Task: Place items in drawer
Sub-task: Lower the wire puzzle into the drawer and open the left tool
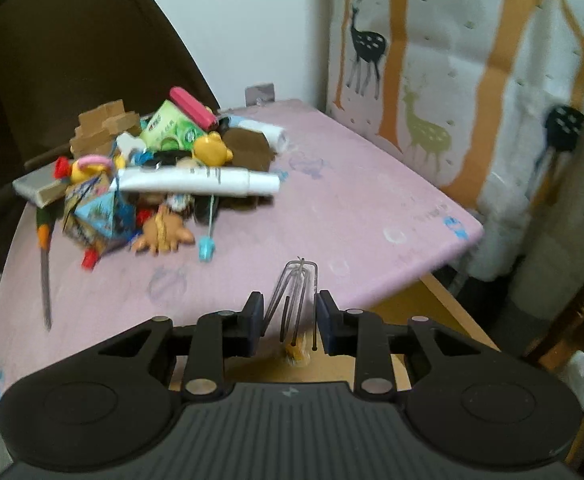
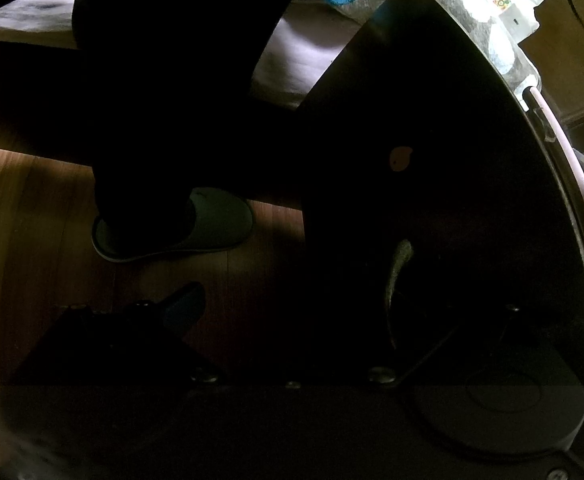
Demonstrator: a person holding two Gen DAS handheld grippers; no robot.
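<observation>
Pink cloth covers the worktop [image 1: 372, 200] in the left wrist view, with a white wall behind it, a dark chair back at far left and a curtain printed with deer [image 1: 472, 80] hanging at right. A heap of odds and ends [image 1: 152, 172] sits at the far left of the worktop: small cartons, toys, a long white tube, a pink case. Near at hand, the left gripper [image 1: 288, 320] is drawn in to a narrow gap around a small wire whisk [image 1: 296, 296], loops pointing away and its yellowish handle end low between the fingers. The pads sit right against the outer wires, so it looks held, though blur leaves the contact a little uncertain. Below the whisk shows a light wooden surface, possibly the drawer, just off the worktop's near edge.

That whisk should be very light, its thin wires springy and slick; squeezed at the loops it may flex or twist, so the stiffer neck near the handle seems the safer place to hold.

From the right wrist, the picture is mostly dark. A wooden floor [image 2: 32, 200], a grey slipper [image 2: 204, 224] under a dark trouser leg and a dark panel at right can be made out. The right gripper [image 2: 292, 280] shows one finger at left and a pale one by the panel, standing wide apart with nothing visible between them.
</observation>
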